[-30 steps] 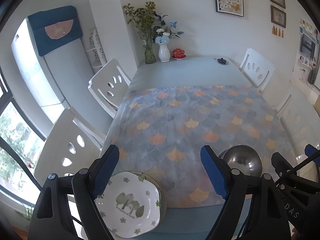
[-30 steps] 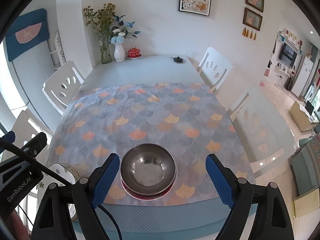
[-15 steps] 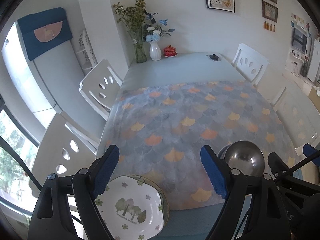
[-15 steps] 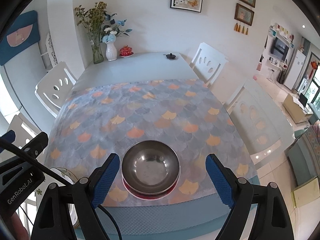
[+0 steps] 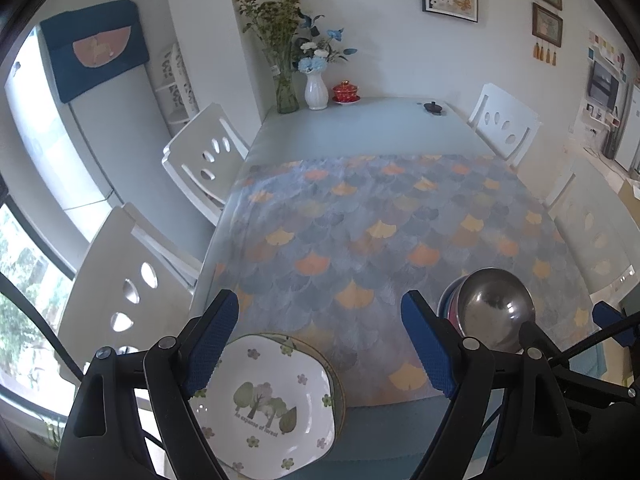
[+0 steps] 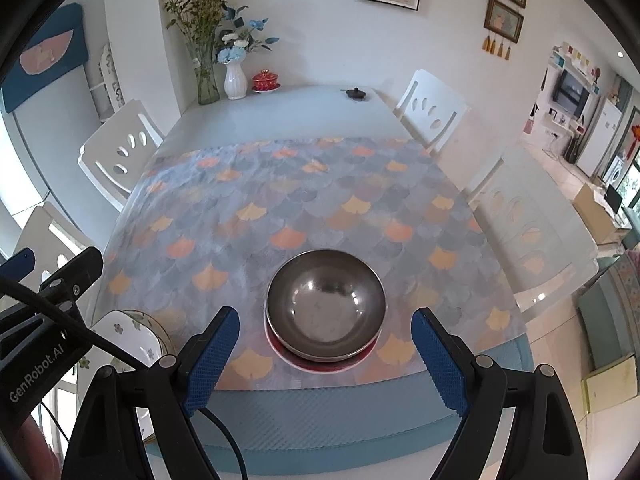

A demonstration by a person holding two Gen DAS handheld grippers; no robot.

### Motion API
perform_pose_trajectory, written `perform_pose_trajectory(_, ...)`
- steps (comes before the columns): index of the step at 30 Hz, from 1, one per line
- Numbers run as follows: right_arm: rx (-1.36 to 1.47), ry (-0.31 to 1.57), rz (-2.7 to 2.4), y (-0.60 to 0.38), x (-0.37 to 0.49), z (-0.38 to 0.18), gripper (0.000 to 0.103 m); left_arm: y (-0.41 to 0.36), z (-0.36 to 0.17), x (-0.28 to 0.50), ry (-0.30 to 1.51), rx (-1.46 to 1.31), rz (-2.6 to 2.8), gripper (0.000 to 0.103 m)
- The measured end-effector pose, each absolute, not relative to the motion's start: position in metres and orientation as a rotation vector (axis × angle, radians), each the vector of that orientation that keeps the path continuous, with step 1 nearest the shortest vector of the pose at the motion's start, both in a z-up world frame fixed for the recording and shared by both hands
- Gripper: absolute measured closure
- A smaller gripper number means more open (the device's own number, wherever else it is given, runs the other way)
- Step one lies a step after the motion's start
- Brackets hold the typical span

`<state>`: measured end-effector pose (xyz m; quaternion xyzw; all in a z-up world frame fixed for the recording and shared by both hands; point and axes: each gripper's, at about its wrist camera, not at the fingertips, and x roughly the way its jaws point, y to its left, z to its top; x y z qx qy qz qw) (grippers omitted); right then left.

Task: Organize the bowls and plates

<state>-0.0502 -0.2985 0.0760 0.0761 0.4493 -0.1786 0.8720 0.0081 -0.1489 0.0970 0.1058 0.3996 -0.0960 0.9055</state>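
Observation:
A stack of white plates with a tree print [image 5: 266, 400] lies at the table's near left corner, also seen in the right wrist view [image 6: 120, 340]. A steel bowl [image 6: 326, 306] sits nested on other bowls with a red one at the bottom [image 6: 320, 362], near the front edge; it shows in the left wrist view [image 5: 494, 308] too. My left gripper [image 5: 324, 340] is open and empty, hovering above the plates. My right gripper [image 6: 325, 354] is open and empty, just in front of and above the bowls.
A patterned cloth [image 6: 304, 200] covers the near table half. Vases [image 6: 234, 80], a red lidded cup [image 6: 265, 79] and a small black item [image 6: 355, 94] stand at the far end. White chairs [image 6: 120, 152] line both sides.
Both grippers have drifted slightly, with the views shifting a little. The plates and bowls have not moved, and both grippers stay open.

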Motion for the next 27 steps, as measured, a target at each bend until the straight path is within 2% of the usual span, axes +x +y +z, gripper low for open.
perform_pose_trajectory(11, 0.151, 0.896, -0.367, -0.303, -0.053, 0.079, 0.017, -0.148, 0.093, 0.0, 0.823, 0.224, -0.131, 0.02)
perform_pose_trajectory(27, 0.208, 0.931, -0.359, -0.318, -0.056, 0.07, 0.017, -0.161, 0.077, -0.008, 0.878, 0.221, -0.141, 0.02)
